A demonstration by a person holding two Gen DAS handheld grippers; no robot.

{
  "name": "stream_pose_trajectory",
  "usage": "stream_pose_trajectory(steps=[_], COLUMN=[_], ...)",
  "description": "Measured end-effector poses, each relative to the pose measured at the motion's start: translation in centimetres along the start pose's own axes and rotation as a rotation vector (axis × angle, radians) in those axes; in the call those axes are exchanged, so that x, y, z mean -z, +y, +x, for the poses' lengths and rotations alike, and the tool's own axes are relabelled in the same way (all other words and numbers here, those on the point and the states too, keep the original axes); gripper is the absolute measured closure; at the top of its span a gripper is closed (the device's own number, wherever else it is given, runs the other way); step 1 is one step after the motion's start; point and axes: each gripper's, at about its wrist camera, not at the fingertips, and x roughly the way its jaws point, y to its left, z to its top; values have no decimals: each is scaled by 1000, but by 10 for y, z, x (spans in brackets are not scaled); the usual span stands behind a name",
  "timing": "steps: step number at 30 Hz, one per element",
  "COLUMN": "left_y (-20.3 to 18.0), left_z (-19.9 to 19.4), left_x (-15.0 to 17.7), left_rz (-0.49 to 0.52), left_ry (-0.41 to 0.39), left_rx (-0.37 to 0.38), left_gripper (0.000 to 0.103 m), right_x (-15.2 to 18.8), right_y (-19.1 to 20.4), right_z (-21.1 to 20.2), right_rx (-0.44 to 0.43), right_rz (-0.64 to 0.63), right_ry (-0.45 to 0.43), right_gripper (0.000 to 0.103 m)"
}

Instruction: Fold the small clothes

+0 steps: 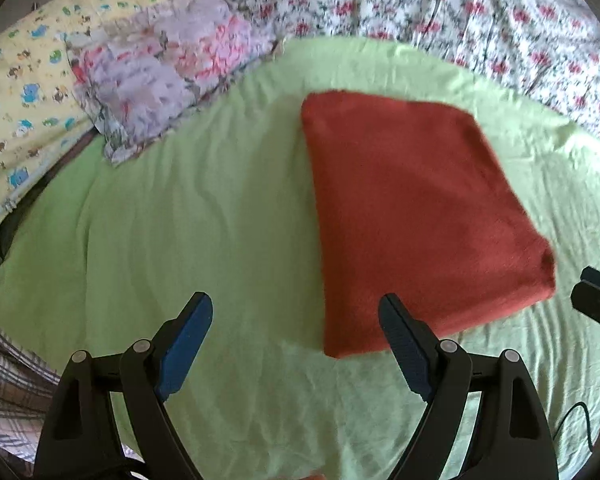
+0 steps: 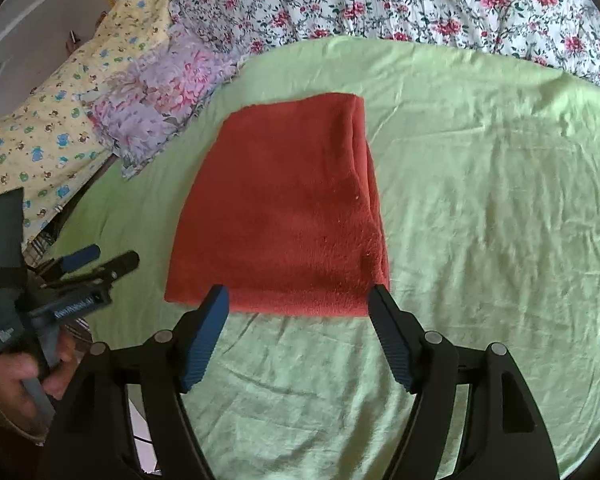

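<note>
A rust-red cloth (image 1: 412,208) lies folded into a neat rectangle on the light green sheet (image 1: 204,216); it also shows in the right wrist view (image 2: 284,208). My left gripper (image 1: 296,304) is open and empty, hovering just short of the cloth's near left corner. My right gripper (image 2: 298,296) is open and empty, its fingertips framing the cloth's near edge from above. The left gripper also shows at the left of the right wrist view (image 2: 100,258), held in a hand. The right gripper's edge shows at the right of the left wrist view (image 1: 598,300).
A folded pink and lilac floral cloth (image 1: 160,76) lies at the back left of the green sheet. A yellow animal-print pillow (image 1: 28,92) is further left. A red-flowered white bedspread (image 1: 440,8) runs along the back. A black cable (image 1: 576,420) trails at the lower right.
</note>
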Motion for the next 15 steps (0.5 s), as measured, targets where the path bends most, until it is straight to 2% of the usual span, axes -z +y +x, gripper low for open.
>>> stream_pose_trajectory(steps=[7, 15], left_y=[-1, 6], left_z=[11, 8], left_x=[-4, -16], left_rz=[20, 11], left_ry=[23, 13], left_rx=[-61, -87], left_gripper=[17, 18], right_x=[-4, -11], right_y=[6, 15], right_z=[14, 26], right_rx=[-3, -12], right_rz=[-6, -29], right_ry=[22, 44], right_gripper=[27, 27])
